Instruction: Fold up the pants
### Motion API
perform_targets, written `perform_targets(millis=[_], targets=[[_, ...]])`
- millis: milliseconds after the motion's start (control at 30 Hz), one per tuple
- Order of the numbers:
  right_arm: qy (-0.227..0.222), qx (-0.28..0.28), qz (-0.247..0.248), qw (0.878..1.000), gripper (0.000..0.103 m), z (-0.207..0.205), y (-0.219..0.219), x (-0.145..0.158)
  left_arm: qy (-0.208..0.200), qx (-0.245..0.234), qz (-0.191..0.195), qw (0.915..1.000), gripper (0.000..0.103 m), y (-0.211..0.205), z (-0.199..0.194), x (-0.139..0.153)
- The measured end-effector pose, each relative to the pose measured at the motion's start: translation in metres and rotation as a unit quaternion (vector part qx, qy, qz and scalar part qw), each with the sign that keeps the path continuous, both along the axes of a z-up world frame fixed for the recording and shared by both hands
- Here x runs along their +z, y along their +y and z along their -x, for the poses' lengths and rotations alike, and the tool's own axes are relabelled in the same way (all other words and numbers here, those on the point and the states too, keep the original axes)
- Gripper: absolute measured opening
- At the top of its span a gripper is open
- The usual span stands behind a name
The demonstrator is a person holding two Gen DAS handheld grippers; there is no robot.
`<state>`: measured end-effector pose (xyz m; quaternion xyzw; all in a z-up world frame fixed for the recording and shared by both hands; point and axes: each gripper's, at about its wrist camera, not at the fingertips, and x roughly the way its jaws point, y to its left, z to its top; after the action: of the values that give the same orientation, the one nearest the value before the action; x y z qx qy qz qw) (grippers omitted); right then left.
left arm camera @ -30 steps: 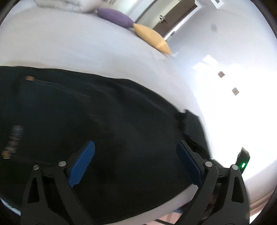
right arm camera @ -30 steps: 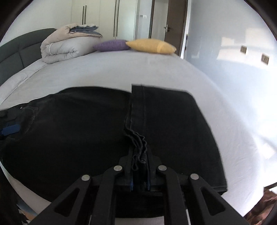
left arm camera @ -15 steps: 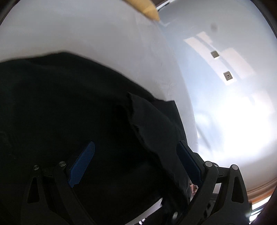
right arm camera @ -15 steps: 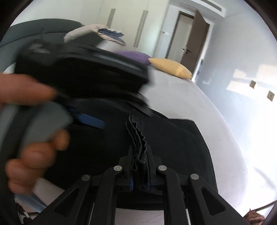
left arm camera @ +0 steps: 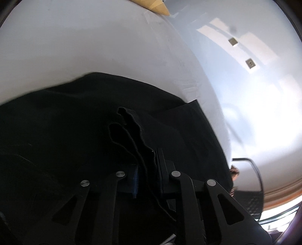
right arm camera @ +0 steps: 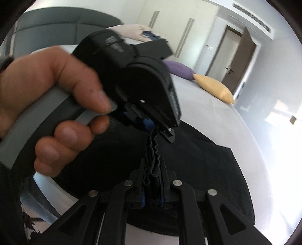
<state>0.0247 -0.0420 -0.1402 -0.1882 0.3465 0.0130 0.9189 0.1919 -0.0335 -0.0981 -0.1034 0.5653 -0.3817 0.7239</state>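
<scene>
Left gripper: my left gripper (left arm camera: 147,175) was clamped on a bunched edge of the pants (left arm camera: 75,132); blue pads pressed in on the cloth, wavy hem sticking up out of the jaws. In the right wrist view I saw the same left gripper (right arm camera: 160,130) from outside, tip pointing down onto the ruffled edge.

Left hand: the hand (right arm camera: 47,105) wrapped the grey handle, fingers curled round it; blurry, close to the lens.

Right gripper: my right gripper (right arm camera: 152,184) was squeezed tight on the same ruffled edge, cloth folds pinched between the two fingers.

Gripper spacing: both tools gripped one gathered strip of fabric, left one just beyond the right one along that strip.

Pants: black, spread over the bed (right arm camera: 217,116), lying mostly flat except the edge lifted at the grippers. One squared corner showed at the right side (right arm camera: 228,150). I couldn't tell which end of the pants was held.

Bed: pale sheet, dark padded headboard (right arm camera: 56,24) at the far left.

Pillows: purple pillow (right arm camera: 179,69) and yellow pillow (right arm camera: 213,88) touching end to end at the far side of the bed; the yellow pillow's tip (left arm camera: 152,5) also showed at the top of the left wrist view.

Bedding pile: folded duvet (right arm camera: 130,32) behind the left gripper, mostly hidden.

Room: wardrobe doors (right arm camera: 169,28) and an open brown door (right arm camera: 243,62) at the back.
</scene>
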Motion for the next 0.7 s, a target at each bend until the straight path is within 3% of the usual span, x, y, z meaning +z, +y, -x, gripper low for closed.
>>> perform_targets(millis=[333, 533, 633, 700], targets=[[0.033, 0.046, 0.013, 0.998, 0.012, -0.019, 0.023, -0.019, -0.013, 0.016, -0.024, 0.9995, 0.013, 0.045, -0.026, -0.009], [0.054, 0.049, 0.016, 0.997, 0.014, -0.027, 0.007, -0.034, -0.020, 0.024, -0.028, 0.9991, 0.014, 0.068, -0.024, -0.021], [0.064, 0.051, 0.018, 0.997, 0.017, -0.029, -0.001, -0.042, -0.021, 0.028, -0.027, 0.9990, 0.016, 0.070, -0.026, -0.024], [0.067, 0.058, -0.004, 0.996, 0.026, -0.026, -0.011, -0.040, -0.039, 0.046, -0.041, 0.9973, 0.018, 0.077, -0.025, -0.017]])
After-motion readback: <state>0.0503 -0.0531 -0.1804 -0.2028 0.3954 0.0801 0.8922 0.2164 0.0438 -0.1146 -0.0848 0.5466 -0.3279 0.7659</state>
